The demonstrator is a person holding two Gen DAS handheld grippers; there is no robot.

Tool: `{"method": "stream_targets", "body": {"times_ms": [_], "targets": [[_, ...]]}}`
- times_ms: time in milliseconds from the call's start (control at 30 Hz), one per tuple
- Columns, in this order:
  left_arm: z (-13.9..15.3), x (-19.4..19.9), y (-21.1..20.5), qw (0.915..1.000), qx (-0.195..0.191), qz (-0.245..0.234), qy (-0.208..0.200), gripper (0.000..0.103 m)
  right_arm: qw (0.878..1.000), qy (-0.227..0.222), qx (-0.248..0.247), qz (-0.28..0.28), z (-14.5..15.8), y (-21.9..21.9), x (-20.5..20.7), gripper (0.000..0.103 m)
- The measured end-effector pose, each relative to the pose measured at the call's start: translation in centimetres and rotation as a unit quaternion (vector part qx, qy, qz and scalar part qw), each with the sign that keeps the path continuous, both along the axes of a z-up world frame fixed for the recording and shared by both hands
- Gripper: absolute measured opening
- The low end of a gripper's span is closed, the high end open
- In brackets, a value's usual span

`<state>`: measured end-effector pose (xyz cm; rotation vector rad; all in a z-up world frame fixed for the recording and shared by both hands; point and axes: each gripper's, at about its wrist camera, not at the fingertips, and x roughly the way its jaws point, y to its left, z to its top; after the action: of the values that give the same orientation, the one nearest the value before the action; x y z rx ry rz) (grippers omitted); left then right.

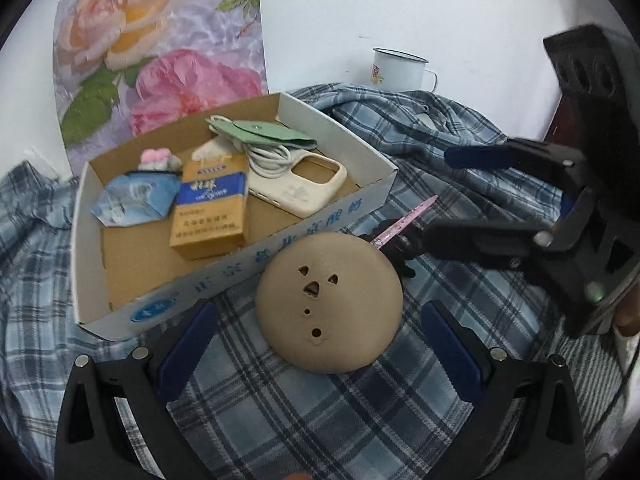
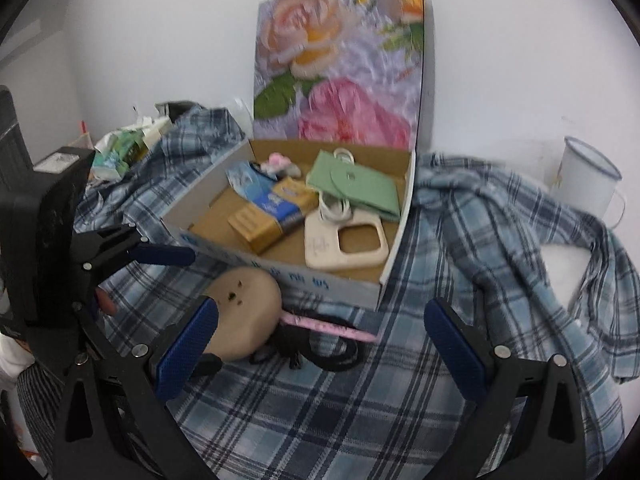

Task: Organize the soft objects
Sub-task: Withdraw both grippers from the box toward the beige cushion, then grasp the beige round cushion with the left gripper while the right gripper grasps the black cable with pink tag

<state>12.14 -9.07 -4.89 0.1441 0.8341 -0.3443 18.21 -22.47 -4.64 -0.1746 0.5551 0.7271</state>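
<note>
Plaid cloth [image 1: 304, 412] under tan domed cushion [image 1: 329, 304]

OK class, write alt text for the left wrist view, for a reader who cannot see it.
A tan dome-shaped cushion lies on a blue plaid cloth between the open fingers of the left gripper. Behind it an open cardboard box holds a phone case, a cable, a green pouch and packets. The right gripper, also open, reaches in from the right.
</note>
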Motion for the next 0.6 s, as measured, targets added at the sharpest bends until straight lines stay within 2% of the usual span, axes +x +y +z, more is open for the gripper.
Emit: {"method": "stream_targets", "body": {"times_ms": [133, 367, 400, 467, 600], "targets": [[-0.2, 0.4, 0.4, 0.9995, -0.025, -0.009, 0.017, 0.103, 1.0, 0.013, -0.006, 0.0, -0.4, 0.1, 0.3, 0.103], [-0.5, 0.9, 0.2, 0.9985, -0.039, -0.026, 0.028, 0.102, 1.0, 0.018, -0.002, -0.002, -0.5, 0.0, 0.5, 0.103], [-0.5, 1.0, 0.2, 0.9983, -0.042, -0.026, 0.029, 0.101, 1.0, 0.019, -0.002, -0.002, -0.5, 0.0, 0.5, 0.103], [-0.6, 1.3, 0.4, 0.9978, -0.052, -0.025, 0.034, 0.087, 1.0, 0.021, -0.004, -0.001, -0.6, 0.0, 0.5, 0.103], [-1.1, 2.2, 1.3, 0.9955, -0.077, -0.017, 0.053, 0.086, 1.0, 0.015, -0.009, 0.004, -0.5, 0.3, 0.0, 0.103]]}}
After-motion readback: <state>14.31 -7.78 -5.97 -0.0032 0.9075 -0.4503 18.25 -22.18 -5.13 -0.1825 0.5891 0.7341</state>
